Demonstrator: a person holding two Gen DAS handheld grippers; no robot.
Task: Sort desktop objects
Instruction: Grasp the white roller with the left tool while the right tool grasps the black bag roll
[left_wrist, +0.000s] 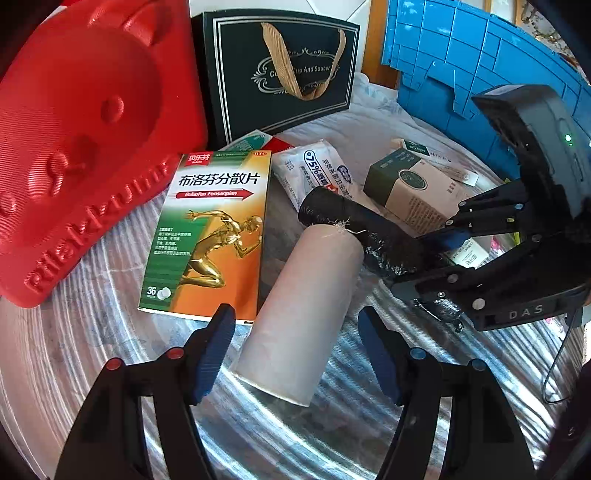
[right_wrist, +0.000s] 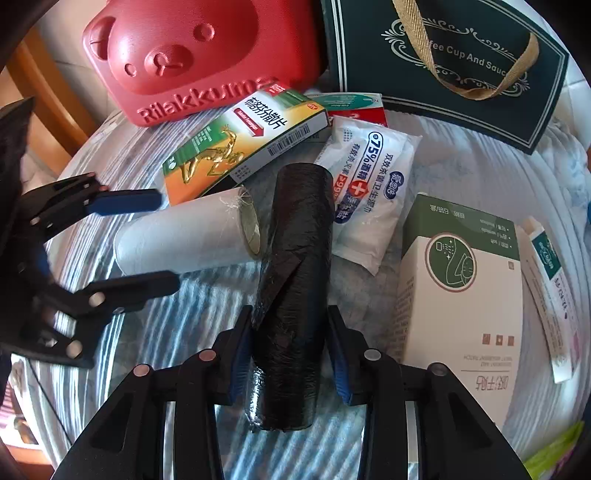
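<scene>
1. Right gripper (right_wrist: 290, 352) is down on the black roll (right_wrist: 291, 295), a tube of black plastic film lying flat. Both blue pads hug its near end, left pad against it, right pad at its edge or a sliver off; whether it really squeezes, I cannot tell.
2. Left gripper (left_wrist: 295, 347) has its jaws set wide, either side of the white roll's (left_wrist: 299, 317) near end, and neither pad touches it.
3. The white roll lies on the striped cloth (left_wrist: 92, 350), its far end butting against the black roll, which crosses it at an angle.
4. Outward now: the ibuprofen box (left_wrist: 210, 236), green and orange with a gold runner, lies just beside the white roll on its left.
5. Beyond the black roll, a white wipes packet (right_wrist: 369, 192) marked 75%; to its right, a green-and-cream box (right_wrist: 461, 280) with a slim tube box (right_wrist: 550, 295) alongside.
6. At the back stand the red Rilakkuma case (right_wrist: 192, 55) and the dark gift bag (right_wrist: 461, 66) with its gold ribbon handle.
7. A blue crate (left_wrist: 480, 62) leans at the left view's far right.
</scene>
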